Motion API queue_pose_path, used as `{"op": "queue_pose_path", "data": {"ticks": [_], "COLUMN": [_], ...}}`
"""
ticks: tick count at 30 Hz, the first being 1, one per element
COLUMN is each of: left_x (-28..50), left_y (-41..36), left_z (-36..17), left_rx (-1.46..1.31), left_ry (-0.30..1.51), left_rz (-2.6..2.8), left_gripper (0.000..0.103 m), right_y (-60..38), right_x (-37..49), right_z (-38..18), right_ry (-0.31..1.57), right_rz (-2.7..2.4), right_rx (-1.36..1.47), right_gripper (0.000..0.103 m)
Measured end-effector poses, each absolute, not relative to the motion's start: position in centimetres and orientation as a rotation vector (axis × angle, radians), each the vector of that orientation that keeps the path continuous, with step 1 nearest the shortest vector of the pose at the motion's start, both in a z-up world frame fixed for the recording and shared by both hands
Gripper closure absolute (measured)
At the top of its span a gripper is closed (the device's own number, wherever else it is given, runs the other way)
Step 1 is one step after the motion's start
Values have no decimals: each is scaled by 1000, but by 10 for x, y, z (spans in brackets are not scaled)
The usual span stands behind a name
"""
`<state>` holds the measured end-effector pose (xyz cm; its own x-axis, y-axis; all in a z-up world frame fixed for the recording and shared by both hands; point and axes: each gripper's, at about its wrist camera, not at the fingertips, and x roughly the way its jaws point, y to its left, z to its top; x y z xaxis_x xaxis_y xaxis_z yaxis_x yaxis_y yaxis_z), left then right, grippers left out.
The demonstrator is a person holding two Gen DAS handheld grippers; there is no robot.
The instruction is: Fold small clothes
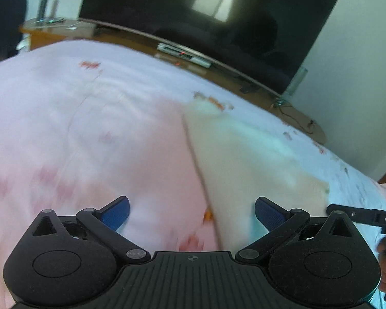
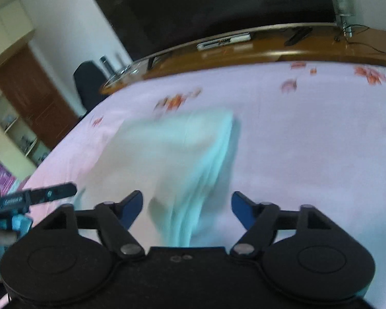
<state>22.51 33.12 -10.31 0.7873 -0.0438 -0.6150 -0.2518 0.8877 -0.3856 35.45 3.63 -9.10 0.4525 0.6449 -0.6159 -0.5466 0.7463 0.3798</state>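
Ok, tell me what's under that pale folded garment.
The pale garment lies on the pink floral bedsheet. Whatever sits directly beneath it is covered, and both views are blurred.

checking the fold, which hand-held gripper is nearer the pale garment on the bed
Right. The right hand-held gripper has the pale garment between its open fingers. The left hand-held gripper sits at its left edge, mostly over the pink bedspread.

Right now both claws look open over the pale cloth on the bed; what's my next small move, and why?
Probably lower the right claw and close it on the near edge of the pale cloth. Its jaws stand apart with the cloth's bunched near end between them, unpinched. The left claw is also open, over the cloth's long edge on the pink bedsheet, gripping nothing. Blur hides the exact fold lines.
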Motion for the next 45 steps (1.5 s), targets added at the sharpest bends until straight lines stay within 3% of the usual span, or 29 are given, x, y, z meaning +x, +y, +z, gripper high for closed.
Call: {"op": "queue_pose_path", "data": {"ticks": [1,8,9,10,18,21,24,25,26,28,33,38,45], "left_x": [219,206,206,207,203,198,172,159,146,121,51,-22,-70], "left_y": [327,288,283,281,266,259,240,234,228,219,187,165,149], "left_z": [-106,-107,-105,-102,-106,-98,-79,-72,-66,-55,-26,12,35], "left_rx": [-473,-298,-273,-271,-230,-234,-204,-205,-213,-235,-172,-137,-162], "left_ry": [658,707,718,723,747,761,745,727,717,708,695,598,554], "left_rz": [122,176,185,180,189,234,289,298,301,307,278,222,222], "left_gripper": [0,0,0,0,0,0,0,0,0,0,0,0,0], "right_y": [35,48,50,50,35,43,37,29,23,7,-20,-39,-33], "right_x": [345,322,324,326,323,322,313,303,293,264,177,88,12], "right_z": [-91,-103,-105,-105,-112,-111,-94,-85,-78,-64,-36,-7,16], "right_ry": [804,863,864,859,861,844,858,830,808,769,726,666,562], "right_rz": [724,710,711,721,709,693,690,695,693,665,624,583,530], "right_rx": [127,82,78,77,43,8,-11,1,17,32,-25,11,-116], "right_gripper": [67,74,79,96,97,94,80,69,46,24,25,18,15]}}
